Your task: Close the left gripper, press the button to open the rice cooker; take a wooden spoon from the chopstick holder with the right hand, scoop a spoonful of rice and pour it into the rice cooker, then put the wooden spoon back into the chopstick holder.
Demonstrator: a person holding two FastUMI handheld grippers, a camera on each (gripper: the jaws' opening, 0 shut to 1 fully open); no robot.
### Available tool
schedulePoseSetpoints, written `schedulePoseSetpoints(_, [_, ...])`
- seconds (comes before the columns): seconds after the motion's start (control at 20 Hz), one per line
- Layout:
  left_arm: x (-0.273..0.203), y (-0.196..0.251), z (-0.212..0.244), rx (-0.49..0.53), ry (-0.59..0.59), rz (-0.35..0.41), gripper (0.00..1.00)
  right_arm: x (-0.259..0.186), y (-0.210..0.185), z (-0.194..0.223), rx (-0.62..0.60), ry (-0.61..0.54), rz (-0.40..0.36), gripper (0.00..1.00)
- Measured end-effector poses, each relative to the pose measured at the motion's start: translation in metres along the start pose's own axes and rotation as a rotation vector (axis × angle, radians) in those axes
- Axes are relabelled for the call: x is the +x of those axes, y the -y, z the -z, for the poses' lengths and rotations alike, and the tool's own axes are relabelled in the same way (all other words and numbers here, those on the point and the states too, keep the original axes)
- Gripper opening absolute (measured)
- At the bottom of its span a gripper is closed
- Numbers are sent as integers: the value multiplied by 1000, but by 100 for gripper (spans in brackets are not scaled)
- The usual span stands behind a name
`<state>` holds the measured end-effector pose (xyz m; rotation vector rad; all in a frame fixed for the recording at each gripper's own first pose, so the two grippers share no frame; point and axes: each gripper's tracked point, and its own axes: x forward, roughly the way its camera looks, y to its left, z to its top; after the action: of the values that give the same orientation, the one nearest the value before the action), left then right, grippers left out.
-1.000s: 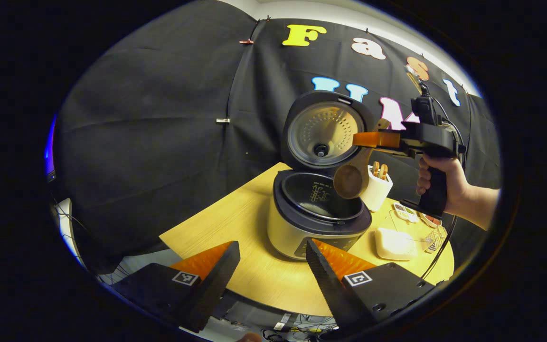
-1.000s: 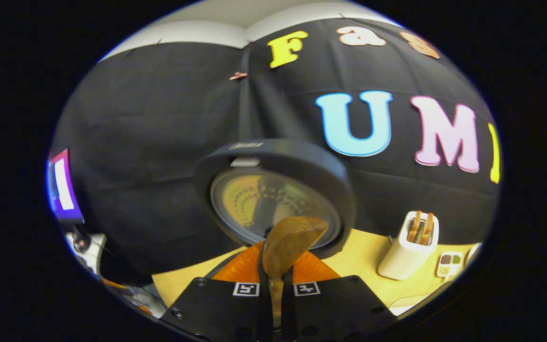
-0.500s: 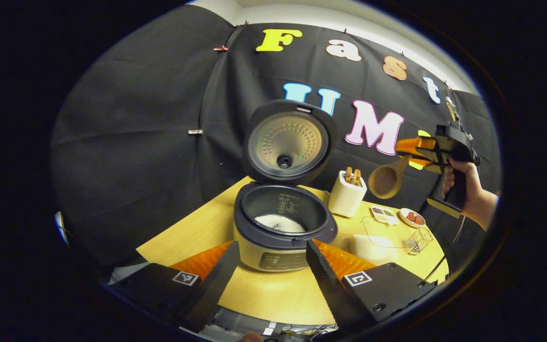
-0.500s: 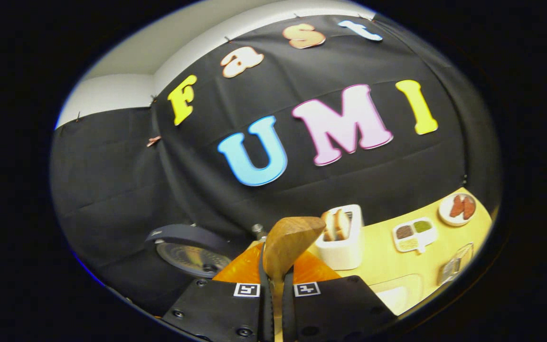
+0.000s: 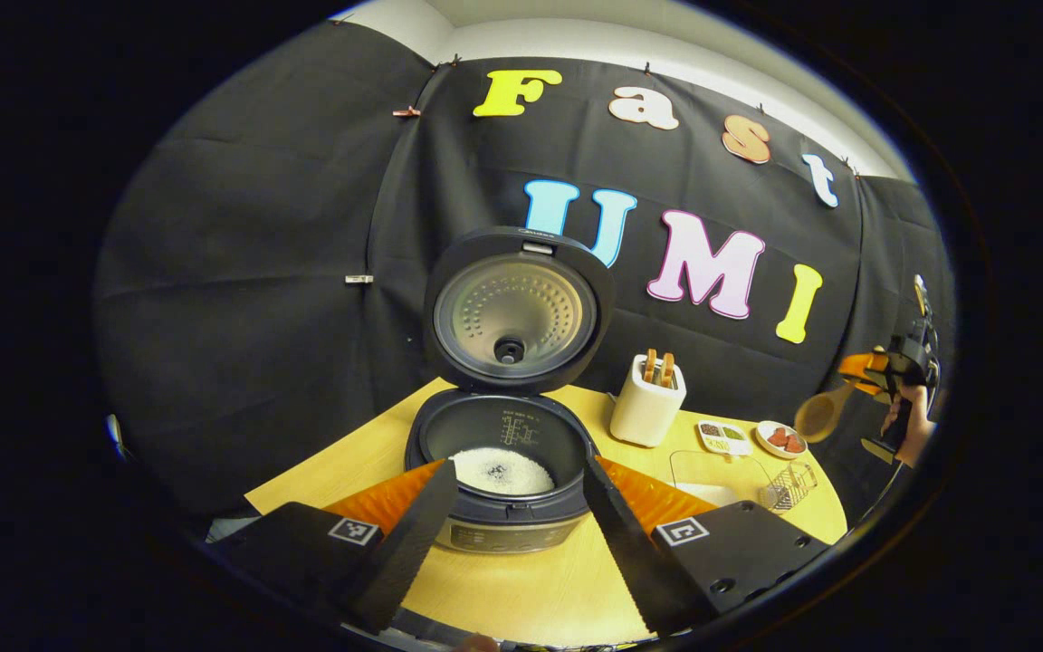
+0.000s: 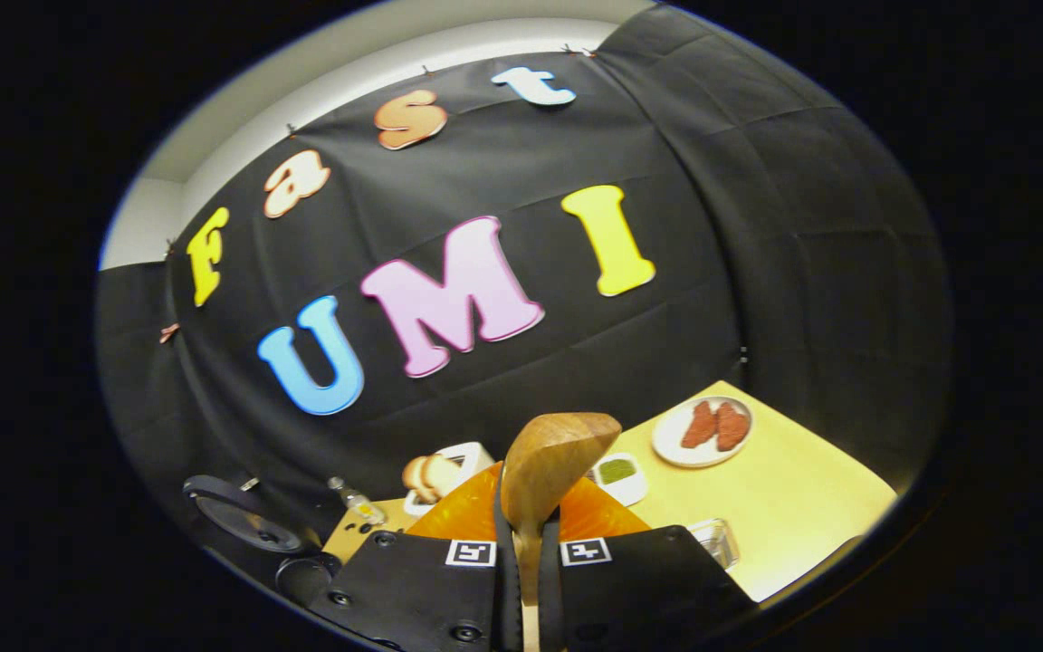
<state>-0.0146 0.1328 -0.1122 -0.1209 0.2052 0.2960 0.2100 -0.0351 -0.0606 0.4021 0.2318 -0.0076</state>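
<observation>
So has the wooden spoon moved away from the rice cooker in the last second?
Yes. In the left gripper view the wooden spoon, held in the right claw, has gone from over the rice cooker to far right, past the chopstick holder.

One rice cooker (image 5: 503, 471) stands on the table (image 5: 531, 589) just ahead of the left claw's fingers, with one lid (image 5: 517, 308) raised and one heap of white rice (image 5: 502, 471) in its pot. Ahead and to the right of that claw is one white chopstick holder (image 5: 646, 412), with two wooden handles (image 5: 657, 367) sticking out of it. Farther right are one divided dish (image 5: 725, 437), one round plate (image 6: 701, 431) carrying two reddish pieces (image 6: 716, 426), one clear box (image 5: 716, 471) and one small wire basket (image 5: 789, 484). One wooden spoon (image 6: 550, 462) sits between the right claw's two fingers.
</observation>
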Motion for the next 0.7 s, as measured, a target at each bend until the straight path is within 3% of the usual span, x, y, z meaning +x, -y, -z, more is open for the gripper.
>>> schedulePoseSetpoints(0.15, [2,3,-6,16,4,-48,95,13,57,11,24,-12,99,11])
schedulePoseSetpoints(0.35, [1,6,-7,0,-5,-142,95,28,107,34,33,-62,168,11])
schedulePoseSetpoints(0.6, [-4,15,-17,-19,18,-237,95,57,145,78,35,-158,218,12])
schedulePoseSetpoints(0.65, [-4,16,-23,-15,29,-246,95,62,148,85,32,-172,215,17])
schedulePoseSetpoints(0.7, [-3,18,-28,-7,38,-254,95,66,148,95,35,-191,214,12])
